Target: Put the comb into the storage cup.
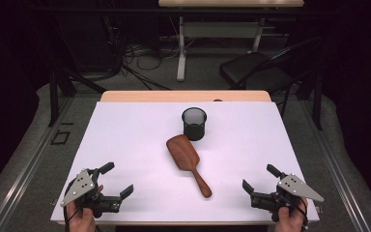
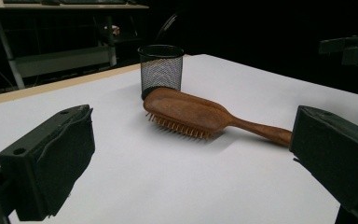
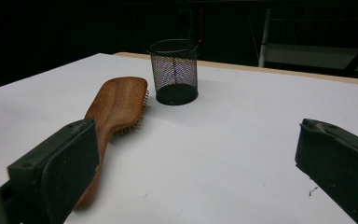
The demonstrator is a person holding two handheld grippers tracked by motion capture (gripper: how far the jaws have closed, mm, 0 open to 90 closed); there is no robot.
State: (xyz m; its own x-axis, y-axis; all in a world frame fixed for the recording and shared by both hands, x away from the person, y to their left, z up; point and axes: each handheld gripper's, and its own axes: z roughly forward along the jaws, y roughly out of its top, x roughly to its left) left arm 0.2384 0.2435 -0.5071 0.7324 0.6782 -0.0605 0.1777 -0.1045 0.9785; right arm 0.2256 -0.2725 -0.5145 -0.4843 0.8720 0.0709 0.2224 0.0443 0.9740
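Hairbrush (image 1: 187, 162) of dark wood lies bristles down in the middle of the white table (image 1: 125, 140); from the high view we see its head just beside a black mesh cup (image 1: 194, 123) and its handle pointing toward the near edge. We hold the left gripper (image 1: 116, 181) at the near left corner and the right gripper (image 1: 258, 179) at the near right, both with jaws apart and holding nothing, well away from the brush.

In the left gripper view we look between wide-spread jaws at the hairbrush (image 2: 191, 114), the mesh cup (image 2: 161, 70) upright behind its head.

In the right gripper view our jaws stand apart too; the hairbrush (image 3: 116, 109) runs past the left jaw, the mesh cup (image 3: 174, 71) just beyond its head.
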